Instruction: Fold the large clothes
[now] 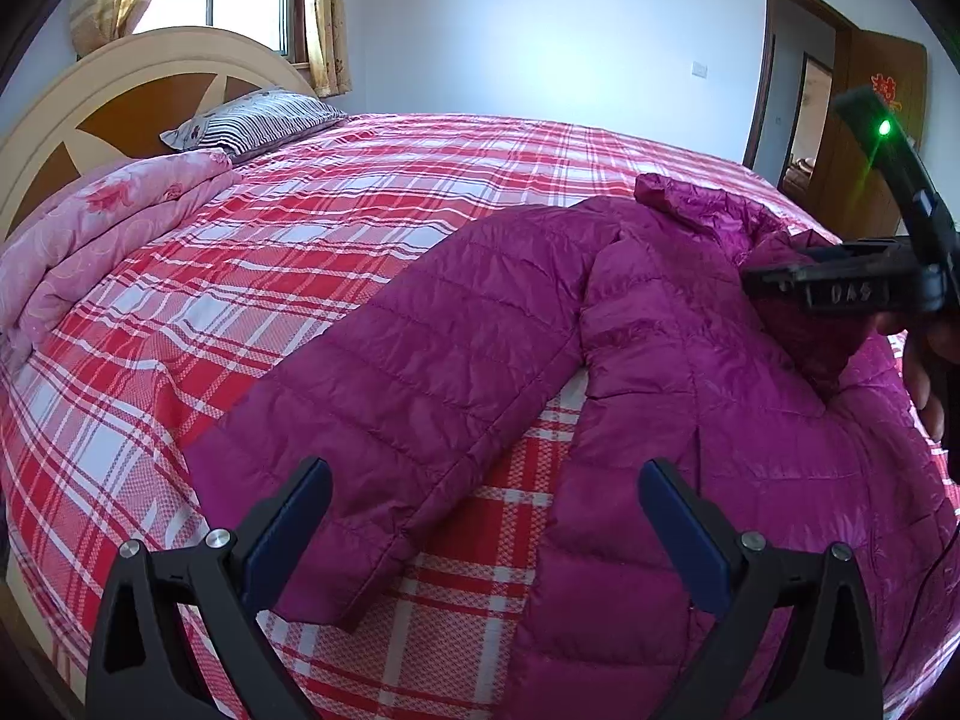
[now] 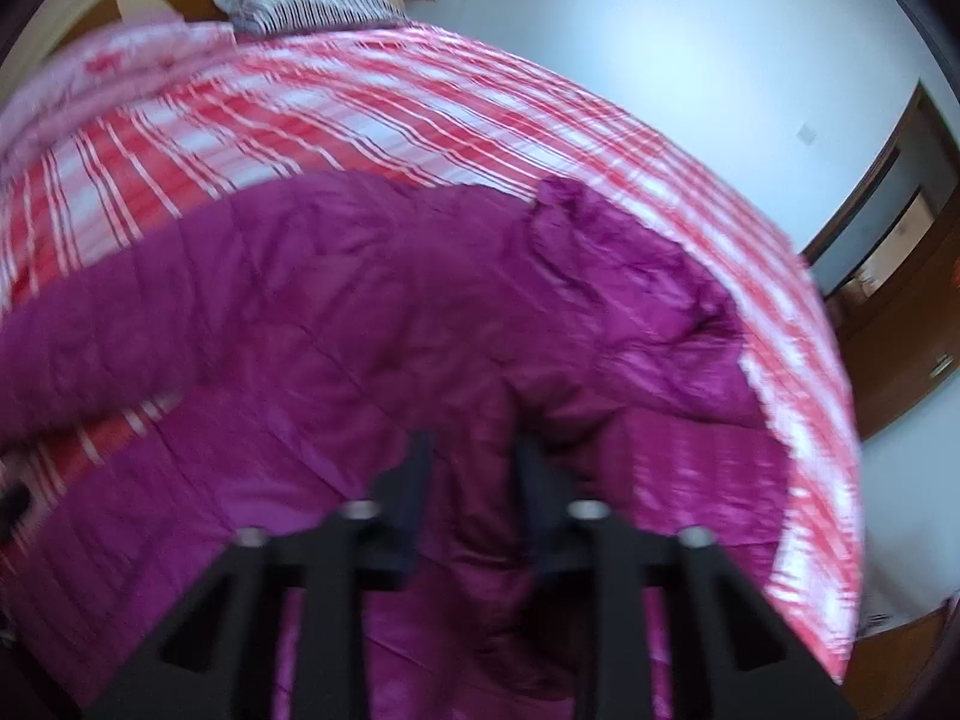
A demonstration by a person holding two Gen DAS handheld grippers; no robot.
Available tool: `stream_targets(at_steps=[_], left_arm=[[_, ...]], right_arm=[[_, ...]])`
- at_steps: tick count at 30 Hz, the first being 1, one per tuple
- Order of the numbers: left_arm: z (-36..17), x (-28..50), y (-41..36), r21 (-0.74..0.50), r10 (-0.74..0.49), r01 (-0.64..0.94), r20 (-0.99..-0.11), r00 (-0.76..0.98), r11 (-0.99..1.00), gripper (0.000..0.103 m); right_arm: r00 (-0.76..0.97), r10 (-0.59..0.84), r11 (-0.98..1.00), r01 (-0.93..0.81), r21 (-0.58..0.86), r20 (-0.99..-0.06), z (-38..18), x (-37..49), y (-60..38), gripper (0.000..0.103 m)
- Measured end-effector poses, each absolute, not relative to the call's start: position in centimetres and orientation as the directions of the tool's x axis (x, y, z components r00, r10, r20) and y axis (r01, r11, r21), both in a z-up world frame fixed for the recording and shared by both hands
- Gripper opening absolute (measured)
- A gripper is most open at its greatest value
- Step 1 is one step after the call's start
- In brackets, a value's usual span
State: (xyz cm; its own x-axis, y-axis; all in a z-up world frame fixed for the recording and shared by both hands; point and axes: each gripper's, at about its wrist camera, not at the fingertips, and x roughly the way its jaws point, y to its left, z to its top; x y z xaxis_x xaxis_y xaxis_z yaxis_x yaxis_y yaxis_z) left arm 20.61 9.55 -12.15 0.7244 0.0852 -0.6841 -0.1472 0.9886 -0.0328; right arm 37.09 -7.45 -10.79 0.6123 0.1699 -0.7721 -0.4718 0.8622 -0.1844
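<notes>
Left tongs (image 1: 483,516) hover with fingers apart and empty above a magenta puffer jacket (image 1: 660,360) spread on the plaid bed (image 1: 360,180). Right tongs (image 2: 471,480), blurred, look parted over its folded sleeve. Best to smooth that sleeve flat before the next fold.

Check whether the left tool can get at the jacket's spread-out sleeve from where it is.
Probably yes. The left tool is open, and the sleeve of the magenta jacket lies flat on the plaid bedsheet just ahead of it, its cuff end between the fingers, with nothing in between.
</notes>
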Motion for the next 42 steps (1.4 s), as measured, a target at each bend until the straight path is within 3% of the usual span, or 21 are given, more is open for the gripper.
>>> stream_targets(at_steps=[11, 14, 16, 18, 21, 25, 31, 39, 42], left_arm=[[-8.1, 23.2, 7.6, 0.039, 0.115, -0.116, -0.625, 0.772, 0.993, 0.102], [-7.3, 24.0, 6.0, 0.045, 0.096, -0.087, -0.615, 0.782, 0.995, 0.102], [-6.9, 24.5, 4.4, 0.059, 0.079, -0.053, -0.611, 0.788, 0.997, 0.102], [-6.4, 25.3, 2.5, 0.086, 0.070, -0.024, -0.584, 0.809, 0.996, 0.102], [-6.0, 26.8, -0.6, 0.106, 0.041, 0.022, -0.559, 0.828, 0.994, 0.102], [-7.2, 30.5, -4.4, 0.119, -0.008, 0.091, -0.565, 0.825, 0.989, 0.102], [-13.3, 35.8, -6.1, 0.319, 0.192, 0.020, -0.618, 0.762, 0.947, 0.102], [-16.6, 37.6, -4.9, 0.247, 0.149, 0.049, -0.719, 0.679, 0.968, 0.102], [-17.1, 38.1, -3.2, 0.115, 0.057, 0.048, -0.764, 0.643, 0.992, 0.102]], right_arm=[[0.621, 0.514, 0.830, -0.534, 0.160, -0.591, -6.6, 34.0, -11.6, 0.076], [0.647, 0.541, 0.827, -0.526, 0.198, -0.538, -5.2, 33.7, -13.5, 0.078], [0.683, 0.513, 0.847, -0.501, 0.177, -0.520, -4.7, 33.3, -14.8, 0.078], [0.741, 0.385, 0.907, -0.414, 0.076, -0.550, -5.0, 33.7, -15.8, 0.078], [0.770, 0.243, 0.962, -0.271, 0.042, -0.589, -6.4, 35.8, -18.5, 0.060], [0.779, 0.123, 0.991, -0.123, 0.043, -0.615, -9.0, 38.8, -22.2, 0.055], [0.745, 0.062, 0.997, -0.024, 0.067, -0.664, -12.6, 42.4, -25.8, 0.055], [0.680, 0.084, 0.996, -0.037, 0.079, -0.729, -17.0, 42.8, -27.6, 0.054], [0.676, 0.081, 0.996, -0.035, 0.078, -0.733, -17.4, 42.9, -27.6, 0.054]])
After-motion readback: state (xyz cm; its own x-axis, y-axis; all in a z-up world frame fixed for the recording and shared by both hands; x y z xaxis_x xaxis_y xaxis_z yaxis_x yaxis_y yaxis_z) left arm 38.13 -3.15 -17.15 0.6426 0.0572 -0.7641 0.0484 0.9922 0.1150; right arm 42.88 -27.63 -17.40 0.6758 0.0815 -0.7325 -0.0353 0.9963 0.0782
